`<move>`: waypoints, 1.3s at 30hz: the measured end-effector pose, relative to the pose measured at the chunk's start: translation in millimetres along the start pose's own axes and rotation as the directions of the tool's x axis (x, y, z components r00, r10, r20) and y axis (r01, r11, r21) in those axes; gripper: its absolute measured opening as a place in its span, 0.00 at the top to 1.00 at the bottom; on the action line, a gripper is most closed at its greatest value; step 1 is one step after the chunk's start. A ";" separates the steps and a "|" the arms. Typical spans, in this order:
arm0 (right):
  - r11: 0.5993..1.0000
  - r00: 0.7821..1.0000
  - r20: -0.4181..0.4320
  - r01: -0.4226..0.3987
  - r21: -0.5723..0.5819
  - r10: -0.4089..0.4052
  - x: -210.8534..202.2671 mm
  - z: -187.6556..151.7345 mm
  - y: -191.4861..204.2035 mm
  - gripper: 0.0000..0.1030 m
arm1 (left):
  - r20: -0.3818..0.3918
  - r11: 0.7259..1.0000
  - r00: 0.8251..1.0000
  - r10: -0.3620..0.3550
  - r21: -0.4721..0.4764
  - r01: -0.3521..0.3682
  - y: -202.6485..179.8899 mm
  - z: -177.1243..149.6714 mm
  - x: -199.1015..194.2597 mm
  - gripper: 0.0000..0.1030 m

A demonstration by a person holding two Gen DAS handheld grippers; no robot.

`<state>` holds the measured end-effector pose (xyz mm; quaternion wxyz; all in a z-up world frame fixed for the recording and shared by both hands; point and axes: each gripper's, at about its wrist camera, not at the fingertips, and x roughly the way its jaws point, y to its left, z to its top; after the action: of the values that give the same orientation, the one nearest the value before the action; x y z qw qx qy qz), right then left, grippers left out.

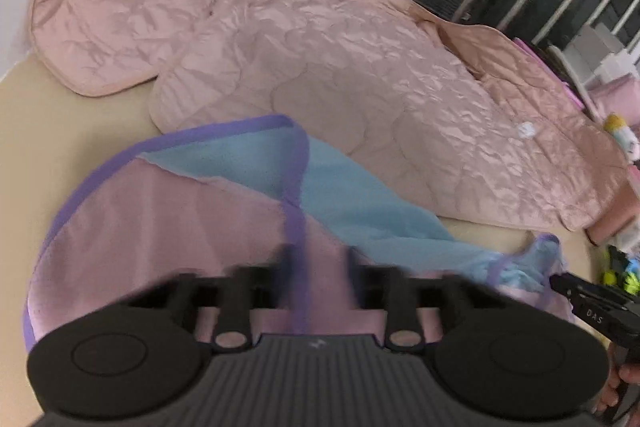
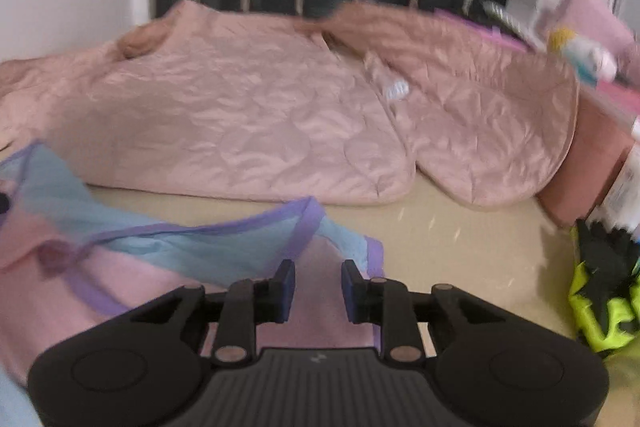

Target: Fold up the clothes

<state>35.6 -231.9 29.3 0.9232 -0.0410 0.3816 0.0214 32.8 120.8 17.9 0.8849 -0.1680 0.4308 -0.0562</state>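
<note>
We had the small pink and blue garment (image 1: pixel 224 211) lying on the beige surface (image 1: pixel 60 131), just in front of the spread quilted pink jacket (image 1: pixel 320 59), so it could be folded without disturbing the jacket.

Our left hand-held gripper (image 1: pixel 318 267) looked closed on the garment along its purple trim (image 1: pixel 294 227), though blur hid the pads; we judged this pinch was meant to lift one edge over. Our right hand-held gripper (image 2: pixel 318 291) stood narrowly parted over the garment's pink corner (image 2: pixel 320 311), cloth between the fingers but the pads apparently not pressing.

The left wrist view alone showed the jacket's far sleeve (image 1: pixel 96 27) and the right tool's tip (image 1: pixel 560 283) near the bunched blue end. The right wrist view alone showed a neon yellow and black item (image 2: pixel 600 303) at the surface's edge.
</note>
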 end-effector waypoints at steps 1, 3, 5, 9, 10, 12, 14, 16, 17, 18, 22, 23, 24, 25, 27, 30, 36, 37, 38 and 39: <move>1.000 1.000 0.005 0.000 0.008 0.000 3.3 0.6 -0.8 0.91 | 0.011 1.000 1.000 -0.017 0.000 0.017 0.5 1.0 0.6 1.00; 1.000 1.000 0.012 0.022 0.016 -0.022 6.1 3.4 -1.7 1.00 | 0.053 0.999 0.997 -0.048 -0.001 0.048 0.7 1.9 -3.6 1.00; 1.000 0.998 0.061 0.008 0.030 -0.010 -2.6 6.8 -4.4 1.00 | 0.107 0.998 0.993 -0.052 -0.016 0.054 1.0 3.4 -13.1 1.00; 0.998 0.985 0.175 -0.012 0.063 0.000 -27.7 17.7 -13.9 1.00 | 0.226 0.995 0.973 -0.040 -0.080 0.060 9.0 9.7 -37.4 1.00; 0.997 0.984 0.178 -0.022 0.068 0.010 -28.2 20.8 -16.6 0.98 | 0.241 0.994 0.970 -0.032 -0.095 0.057 12.7 12.1 -39.9 1.00; 0.995 0.987 0.151 -0.070 0.069 0.058 -20.8 26.8 -22.4 0.88 | 0.197 0.995 0.980 -0.031 -0.091 0.050 19.8 20.2 -31.6 0.94; 0.994 0.989 0.110 -0.102 0.042 0.097 -9.4 31.1 -21.8 0.60 | 0.134 0.997 0.990 -0.038 -0.064 0.046 23.2 29.7 -18.3 0.79; 0.992 0.990 0.074 -0.124 0.010 0.123 1.6 34.6 -17.7 0.59 | 0.114 0.999 0.993 -0.025 -0.035 0.029 22.6 35.6 -7.5 0.69; 0.992 0.990 0.061 -0.126 -0.008 0.126 6.7 35.8 -13.4 0.60 | 0.114 0.999 0.993 -0.016 -0.027 0.020 22.2 37.3 -3.3 0.68; 0.993 0.992 0.050 -0.117 -0.020 0.118 12.2 36.5 -9.7 0.65 | 0.109 0.999 0.994 -0.024 -0.021 0.027 21.4 39.2 2.0 0.67; 0.999 0.999 0.017 -0.044 -0.021 0.044 30.9 36.7 -2.6 0.97 | 0.077 0.999 0.997 -0.017 -0.032 0.019 21.6 45.3 23.1 0.65; 1.000 0.998 0.061 -0.008 -0.019 0.009 27.1 37.0 -2.9 0.97 | 0.075 0.999 0.997 -0.010 -0.043 0.013 22.8 46.8 26.5 0.65; 0.999 0.994 0.102 0.036 -0.006 -0.035 22.9 38.0 -4.7 0.97 | 0.074 0.998 0.997 -0.007 -0.059 0.011 24.8 48.3 28.4 0.65; 0.996 0.987 0.133 0.083 0.022 -0.085 20.0 39.4 -10.0 0.97 | 0.075 0.997 0.997 -0.007 -0.075 0.012 27.0 49.8 29.6 0.65; 0.985 0.972 0.170 0.153 0.085 -0.165 17.6 42.1 -22.2 0.97 | 0.088 0.997 0.996 -0.013 -0.078 0.020 29.8 48.9 23.5 0.64; 0.992 0.984 0.147 0.094 0.083 -0.106 20.5 41.3 -32.4 0.91 | 0.103 0.999 0.995 0.007 -0.050 -0.002 29.3 39.7 6.5 0.61; 0.999 0.973 0.232 0.011 -0.041 -0.001 -46.3 17.6 -25.3 0.62 | 0.150 0.995 0.984 0.097 0.008 -0.099 32.9 -17.0 -67.4 0.52; 0.998 0.974 0.226 -0.008 -0.067 0.023 -59.9 8.3 -23.9 0.62 | 0.148 0.994 0.983 0.108 0.015 -0.112 33.6 -27.5 -77.2 0.52; 0.996 0.977 0.207 -0.029 -0.081 0.045 -71.7 -3.5 -22.7 0.64 | 0.143 0.993 0.983 0.115 0.020 -0.119 33.4 -37.4 -85.1 0.52; 0.994 0.980 0.186 -0.048 -0.097 0.066 -80.9 -14.0 -21.9 0.64 | 0.132 0.994 0.986 0.104 0.023 -0.107 32.2 -46.5 -91.2 0.52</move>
<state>-29.9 -255.6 77.9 0.9514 -0.0703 0.2918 0.0692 -61.8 161.6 48.0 0.9153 -0.1351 0.3794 -0.0045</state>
